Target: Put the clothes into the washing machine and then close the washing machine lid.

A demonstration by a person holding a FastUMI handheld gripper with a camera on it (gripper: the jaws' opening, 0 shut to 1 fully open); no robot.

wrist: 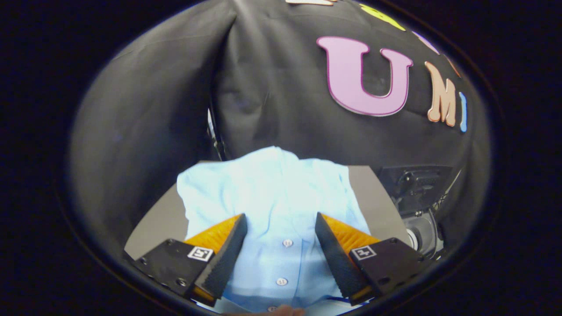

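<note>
Hand-held gripper (281, 226) is hanging open; I'm straddling the light blue button shirt (274, 206) lying on the table (160, 224). Pickup stage, I judge. Next: lowering, pinching the placket fabric.

The shirt (272, 197) is a pale sky blue, plain and unpatterned, with small pearly grey-white buttons (287, 242) running down its front placket between the fingers. The gripper (281, 221) stands spread wide over the cloth without pressing it; its fingers (228, 254) show bright orange ribbed outer faces, black dimpled inner pads, and black blocks each bearing a small white square tag with a black mark. The desk (162, 224) under the shirt is a flat matte grey. At about three o'clock of the shirt sits a black device (415, 184) with a silvery grey round part (421, 235) below it.
</note>
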